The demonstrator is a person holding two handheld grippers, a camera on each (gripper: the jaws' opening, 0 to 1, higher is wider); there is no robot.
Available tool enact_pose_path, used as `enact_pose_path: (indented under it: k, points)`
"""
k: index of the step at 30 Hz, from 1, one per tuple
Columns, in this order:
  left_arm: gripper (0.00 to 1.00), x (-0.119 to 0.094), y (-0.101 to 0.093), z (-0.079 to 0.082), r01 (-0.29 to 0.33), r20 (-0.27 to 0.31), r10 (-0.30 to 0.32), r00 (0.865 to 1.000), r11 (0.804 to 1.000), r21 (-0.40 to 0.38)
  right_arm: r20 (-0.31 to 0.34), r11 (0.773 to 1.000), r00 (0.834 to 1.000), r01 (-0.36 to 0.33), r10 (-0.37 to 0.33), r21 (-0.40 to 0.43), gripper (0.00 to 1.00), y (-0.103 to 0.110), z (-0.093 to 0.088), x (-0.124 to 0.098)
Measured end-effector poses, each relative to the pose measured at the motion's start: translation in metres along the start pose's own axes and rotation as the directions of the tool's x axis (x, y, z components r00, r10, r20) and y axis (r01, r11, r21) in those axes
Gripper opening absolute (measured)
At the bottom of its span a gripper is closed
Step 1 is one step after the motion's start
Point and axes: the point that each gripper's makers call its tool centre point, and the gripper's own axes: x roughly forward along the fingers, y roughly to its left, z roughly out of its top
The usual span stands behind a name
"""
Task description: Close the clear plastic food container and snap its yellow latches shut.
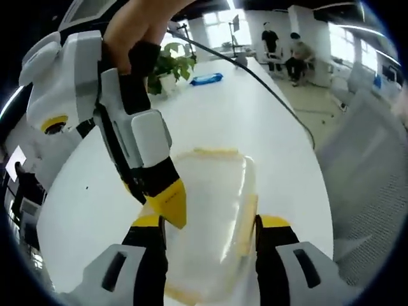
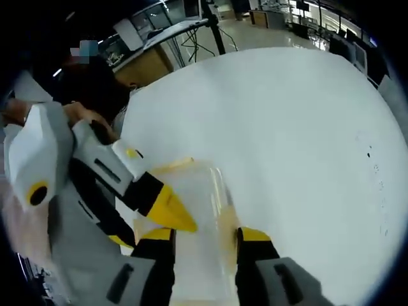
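Note:
The clear plastic container (image 1: 213, 191) lies on the white table (image 1: 268, 127), lid on top. One yellow latch (image 1: 217, 152) sits on its far edge and another (image 1: 247, 223) on its right side. My left gripper (image 1: 212, 224) is open, its jaws straddling the container's near end. My right gripper (image 1: 168, 204), held by a hand, comes down from the upper left, and its yellow tip touches the container's left edge. In the right gripper view, the right gripper (image 2: 205, 234) is open over the container (image 2: 194, 191). The left gripper's yellow fingertip (image 2: 171, 215) lies against the container's left side.
A potted plant (image 1: 169, 64) and a blue object (image 1: 207, 79) stand at the far end of the table. A black cable (image 1: 255, 76) runs across it. The table's edge curves down the right, with floor beyond. Two people (image 1: 293, 54) are far off.

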Motion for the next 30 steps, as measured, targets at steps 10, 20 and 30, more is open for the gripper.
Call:
enact_pose_path:
  k: [10,20,30]
  points:
    - [0.50,0.0002,0.0046,-0.0012,-0.009,-0.013,0.009,1.000,1.000,-0.020,-0.026,0.997,0.996,-0.080,0.081,0.019,0.33,0.0024,-0.0005,0.0043]
    - [0.48,-0.0002,0.0024,-0.0017,-0.053,0.002,0.053,0.999,0.997,0.058,-0.031,0.998,0.997,-0.065,0.065,0.004,0.35,0.0050,-0.0021,0.0046]
    - [0.50,0.0005,0.0016,-0.0013,-0.052,-0.034,0.055,0.998,0.996,0.077,-0.063,1.000,0.998,-0.023,0.022,-0.019,0.41,0.0074,-0.0023,0.0042]
